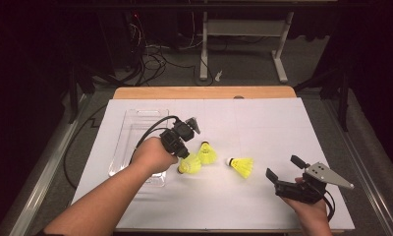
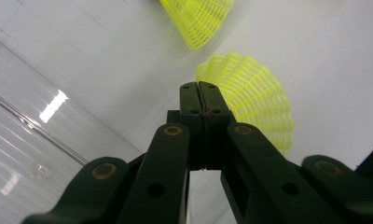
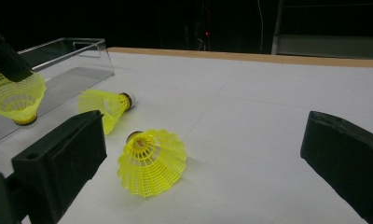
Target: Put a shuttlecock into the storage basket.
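High view: left gripper [image 1: 183,158] pinching the rim of a yellow mesh plastic shuttlecock [image 1: 190,165] just beside the clear plastic bin [image 1: 135,123], probably its destination. Two more shuttlecocks [image 1: 207,154] lying on the white table [image 1: 263,123]. Right gripper [image 1: 283,169] parked near the edge, jaws wide, empty.

Left gripper view: jaws shut tight on the skirt [image 2: 259,100], a grip hidden from above.

Right gripper view: held shuttlecock [image 3: 17,99] hanging cork-down, apparently clear of the table.

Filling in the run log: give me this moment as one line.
left hand-held gripper: shut on shuttlecock skirt | right hand-held gripper: open | two shuttlecocks on table | clear tray beside
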`<state>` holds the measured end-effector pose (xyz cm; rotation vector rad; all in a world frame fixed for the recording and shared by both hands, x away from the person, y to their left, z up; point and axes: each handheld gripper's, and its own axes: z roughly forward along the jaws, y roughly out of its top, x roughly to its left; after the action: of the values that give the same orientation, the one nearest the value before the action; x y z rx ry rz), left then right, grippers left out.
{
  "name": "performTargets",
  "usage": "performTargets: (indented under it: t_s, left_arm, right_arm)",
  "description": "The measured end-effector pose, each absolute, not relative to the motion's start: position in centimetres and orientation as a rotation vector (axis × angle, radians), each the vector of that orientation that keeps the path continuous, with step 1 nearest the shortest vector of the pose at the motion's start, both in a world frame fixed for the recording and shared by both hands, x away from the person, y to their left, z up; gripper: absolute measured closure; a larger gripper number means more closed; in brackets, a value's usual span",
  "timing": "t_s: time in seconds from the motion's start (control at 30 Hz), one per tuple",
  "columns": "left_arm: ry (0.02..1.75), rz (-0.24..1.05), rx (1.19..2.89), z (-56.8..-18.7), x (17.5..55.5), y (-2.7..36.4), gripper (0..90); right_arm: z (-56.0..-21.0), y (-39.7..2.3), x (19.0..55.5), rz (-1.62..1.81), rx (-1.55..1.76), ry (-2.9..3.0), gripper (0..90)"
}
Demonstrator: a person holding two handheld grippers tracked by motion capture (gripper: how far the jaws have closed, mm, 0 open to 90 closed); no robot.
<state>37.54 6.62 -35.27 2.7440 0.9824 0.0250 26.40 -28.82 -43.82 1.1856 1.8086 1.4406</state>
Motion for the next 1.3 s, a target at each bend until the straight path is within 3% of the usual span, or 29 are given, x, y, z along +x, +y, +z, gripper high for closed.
performTargets:
  t_s: [0.67,1.3]
  left_arm:
    - [0.990,-0.051,2.662,-33.1,36.9,8.6,90.0]
    - [1.026,-0.015,2.621,-30.6,36.8,10.2,90.0]
  right_arm:
    - [-43.8,-28.7,26.3,1.436,1.181,1.816,0.5]
    - [-43.8,-28.8,26.3,1.436,1.182,1.812,0.6]
